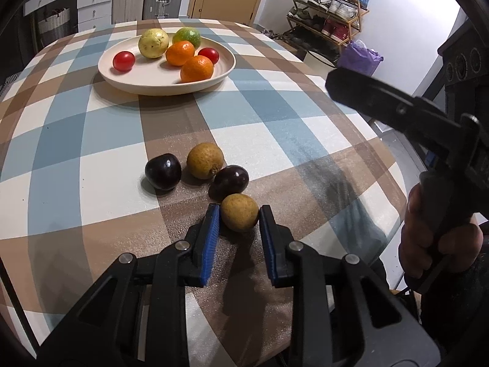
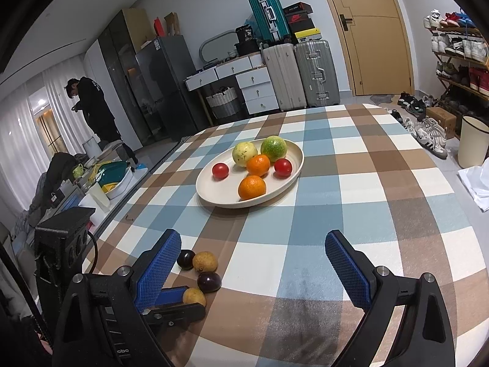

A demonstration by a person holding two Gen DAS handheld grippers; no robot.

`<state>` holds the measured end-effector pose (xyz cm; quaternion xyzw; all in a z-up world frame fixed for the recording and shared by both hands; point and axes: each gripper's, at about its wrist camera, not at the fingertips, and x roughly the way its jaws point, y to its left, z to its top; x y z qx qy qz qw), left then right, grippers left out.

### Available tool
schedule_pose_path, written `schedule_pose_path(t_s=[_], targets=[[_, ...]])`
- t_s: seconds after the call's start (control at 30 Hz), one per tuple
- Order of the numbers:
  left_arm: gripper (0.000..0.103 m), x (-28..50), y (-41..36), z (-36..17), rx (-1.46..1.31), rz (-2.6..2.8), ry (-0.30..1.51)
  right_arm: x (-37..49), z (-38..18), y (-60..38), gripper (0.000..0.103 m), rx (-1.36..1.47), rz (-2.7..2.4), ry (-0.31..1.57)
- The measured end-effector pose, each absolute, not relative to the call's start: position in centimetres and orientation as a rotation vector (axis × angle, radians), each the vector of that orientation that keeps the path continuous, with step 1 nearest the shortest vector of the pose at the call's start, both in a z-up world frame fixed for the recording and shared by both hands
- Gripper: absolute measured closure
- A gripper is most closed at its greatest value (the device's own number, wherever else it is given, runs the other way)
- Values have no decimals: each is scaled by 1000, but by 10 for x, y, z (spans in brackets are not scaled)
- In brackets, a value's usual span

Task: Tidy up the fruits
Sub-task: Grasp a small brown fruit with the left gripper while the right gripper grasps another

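My left gripper [image 1: 239,211] is shut on a small round brown fruit [image 1: 240,217], its blue pads pressed against both sides, low on the checked tablecloth. Just beyond lie two dark plums [image 1: 163,172] [image 1: 231,181] and a second brown fruit [image 1: 205,160]. A cream plate [image 1: 159,87] farther back holds two oranges [image 1: 196,68], two red tomatoes [image 1: 123,61], a yellow fruit [image 1: 153,42] and a green one [image 1: 187,36]. My right gripper [image 2: 253,236] hovers open over the table with nothing between its fingers. The gripped fruit [image 2: 194,296] shows at its lower left.
The table [image 2: 366,183] drops off at the right, near a shoe rack [image 1: 330,9] and a cream bin [image 2: 472,140]. A hand [image 1: 437,244] holds the right gripper's handle. Suitcases [image 2: 301,73] and drawers stand behind; a person [image 2: 91,104] stands far left.
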<state>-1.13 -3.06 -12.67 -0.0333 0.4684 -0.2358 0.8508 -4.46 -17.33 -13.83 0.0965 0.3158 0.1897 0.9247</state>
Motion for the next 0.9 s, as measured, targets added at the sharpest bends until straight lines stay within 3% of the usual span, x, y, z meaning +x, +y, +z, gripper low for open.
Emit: schedule_pose_path(t_s=[0.9], targets=[[79, -14, 30, -87, -136, -369, 866, -29, -154, -151, 6, 156, 421, 768]])
